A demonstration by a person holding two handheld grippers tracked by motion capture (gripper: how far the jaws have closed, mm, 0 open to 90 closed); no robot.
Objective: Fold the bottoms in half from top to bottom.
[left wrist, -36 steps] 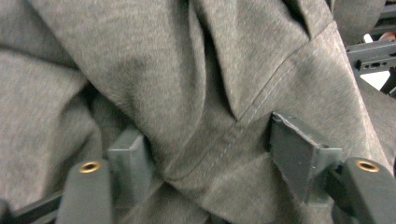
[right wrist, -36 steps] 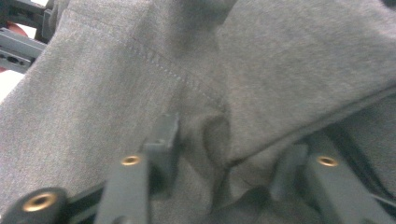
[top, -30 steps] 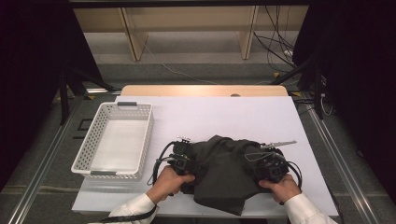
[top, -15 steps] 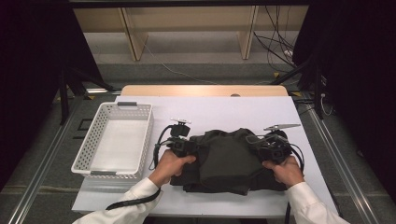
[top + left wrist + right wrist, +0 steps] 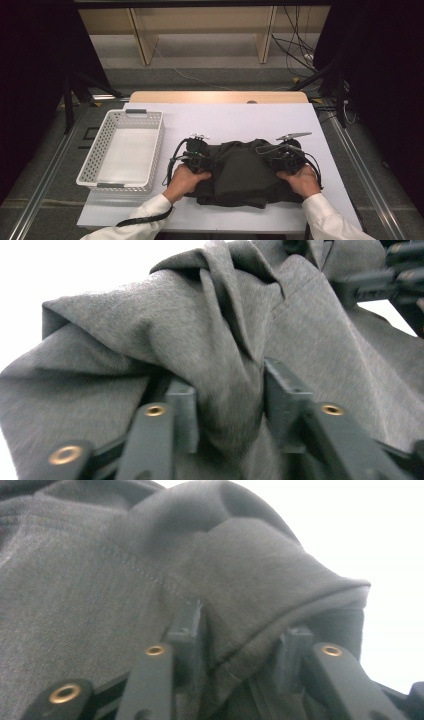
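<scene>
Clearly the work in hand is folding the dark grey garment (image 5: 240, 172), which lies bunched on the near middle of the white desk (image 5: 240, 120), its long axis running left to right between the 2 hands. That axis is what the coming move turns on: each gripper sits at 1 end of it, so neither hand is nearer to the cloth than the other.

At the far left stands the white perforated basket (image 5: 95, 160), bare inside, just beside the garment's left end and apart from it. If the folded piece is meant to go in there, the left hand has the shorter way.

Next comes the left gripper (image 5: 198, 155), at the cloth's left end. In the left gripper view its jaws have just been opening; a thick upright ridge of fabric (image 5: 230, 390) stands between them, and the pads look to be flanking it loosely, not pinching it.

At the right end is the right gripper (image 5: 286, 156). Its jaws have likewise just been opening, and the right gripper view shows a stitched, rolled hem (image 5: 270, 630) lying in the gap, draped across it from the left, with the pads no longer pressing.

By my reading both ends have been let go, and the next grasp would start from these same 2 ends.
</scene>
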